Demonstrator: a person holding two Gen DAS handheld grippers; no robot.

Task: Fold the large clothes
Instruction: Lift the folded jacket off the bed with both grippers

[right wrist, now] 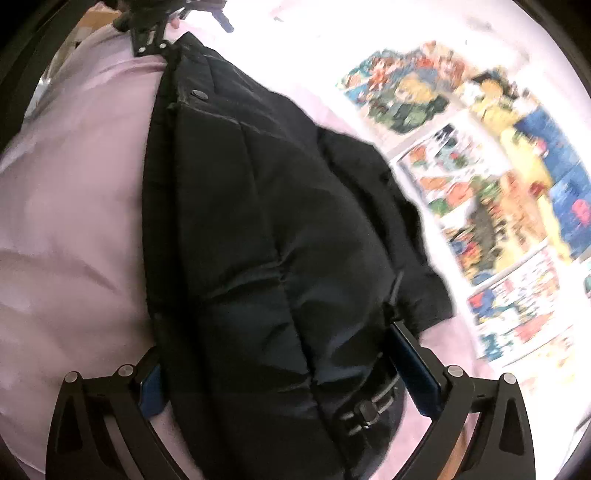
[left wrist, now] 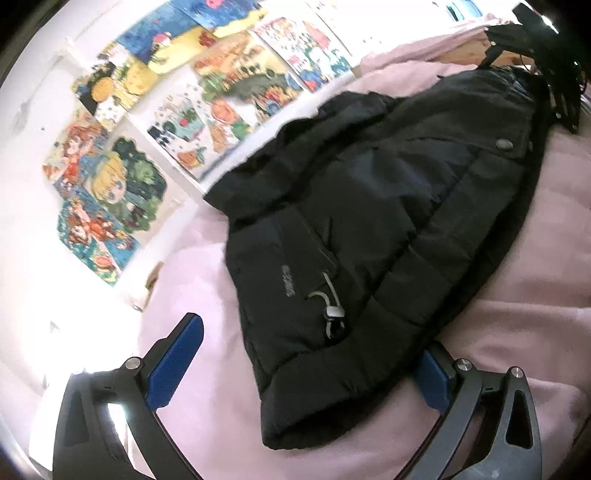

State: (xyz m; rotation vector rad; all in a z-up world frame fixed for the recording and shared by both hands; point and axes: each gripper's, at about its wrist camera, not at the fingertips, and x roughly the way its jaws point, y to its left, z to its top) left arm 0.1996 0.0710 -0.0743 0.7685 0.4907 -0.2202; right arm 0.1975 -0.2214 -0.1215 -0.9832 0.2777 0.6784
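Observation:
A black puffer jacket [left wrist: 376,206] lies folded lengthwise on a pink bed cover [left wrist: 517,332]. My left gripper [left wrist: 310,347] is open, its blue-padded fingers [left wrist: 177,362] apart on either side of the jacket's near end, where a drawcord toggle [left wrist: 334,314] shows. In the right wrist view the jacket [right wrist: 266,236] fills the middle. My right gripper [right wrist: 280,354] is open, its fingers [right wrist: 413,365] straddling the other end, by another toggle [right wrist: 365,410]. Each gripper shows at the far end of the other's view: the right one [left wrist: 539,55] and the left one [right wrist: 155,26].
A white wall with colourful cartoon posters [left wrist: 155,122] runs along the far side of the bed; it also shows in the right wrist view [right wrist: 498,192]. A wooden surface [left wrist: 465,51] shows beyond the bed's end. Pink cover [right wrist: 74,221] spreads beside the jacket.

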